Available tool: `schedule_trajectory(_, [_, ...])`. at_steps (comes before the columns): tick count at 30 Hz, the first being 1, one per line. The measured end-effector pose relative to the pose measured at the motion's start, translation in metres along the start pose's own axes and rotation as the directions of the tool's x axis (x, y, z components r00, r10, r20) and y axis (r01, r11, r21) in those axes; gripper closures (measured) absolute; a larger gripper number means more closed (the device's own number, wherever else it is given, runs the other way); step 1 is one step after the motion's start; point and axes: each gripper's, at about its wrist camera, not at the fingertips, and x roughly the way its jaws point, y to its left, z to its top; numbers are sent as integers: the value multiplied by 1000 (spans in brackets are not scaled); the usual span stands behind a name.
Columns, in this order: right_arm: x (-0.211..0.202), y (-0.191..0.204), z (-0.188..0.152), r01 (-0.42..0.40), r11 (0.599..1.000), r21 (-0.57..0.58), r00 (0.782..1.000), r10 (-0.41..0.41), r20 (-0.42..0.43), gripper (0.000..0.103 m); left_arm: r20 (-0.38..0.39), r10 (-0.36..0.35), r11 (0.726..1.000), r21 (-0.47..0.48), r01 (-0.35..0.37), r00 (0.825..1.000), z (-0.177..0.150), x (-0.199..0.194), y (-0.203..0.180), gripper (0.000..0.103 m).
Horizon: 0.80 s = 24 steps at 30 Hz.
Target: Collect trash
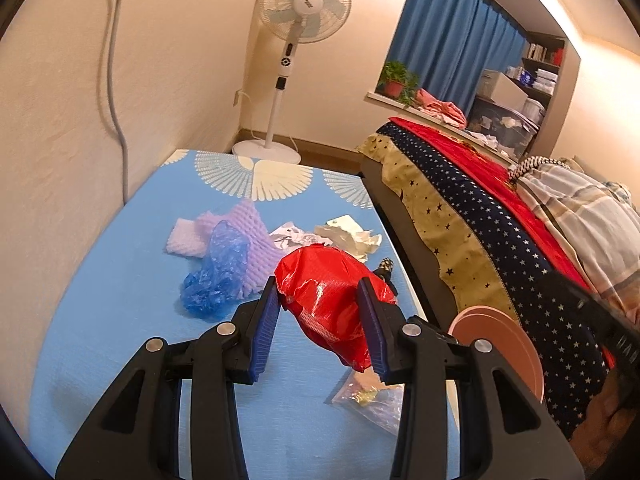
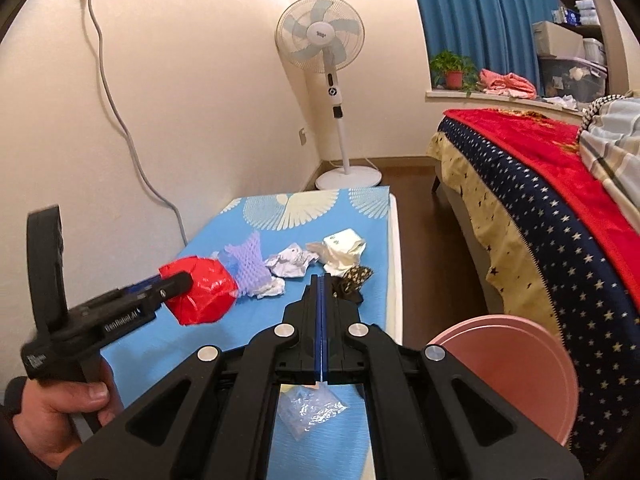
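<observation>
My left gripper [image 1: 320,300] is shut on a crumpled red plastic bag [image 1: 332,300] and holds it above the blue table [image 1: 120,320]; it also shows in the right wrist view [image 2: 176,282] with the red bag [image 2: 204,292]. My right gripper [image 2: 322,280] is shut and empty, above the table's right side. On the table lie a blue plastic bag [image 1: 216,276], purple foam netting [image 1: 244,232], crumpled paper [image 2: 290,262], a white wrapper [image 2: 344,250], a dark patterned scrap [image 2: 354,280] and a clear plastic bag [image 2: 310,412].
A pink bin [image 2: 516,372] stands on the floor between the table and the bed [image 2: 560,216]. A standing fan [image 2: 324,48] is in the far corner. A grey cable [image 2: 120,120] runs down the left wall.
</observation>
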Motion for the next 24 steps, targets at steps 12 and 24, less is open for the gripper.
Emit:
schedule_trajectory(12, [-19, -10, 10, 13, 1000, -11, 1000, -14, -2, 103, 21, -18, 997, 81, 16, 1000, -2, -10, -19, 64])
schedule_trajectory(24, [83, -71, -54, 125, 976, 178, 968, -80, -240, 98, -3, -17, 1000, 14, 17, 1000, -2, -9, -9, 64])
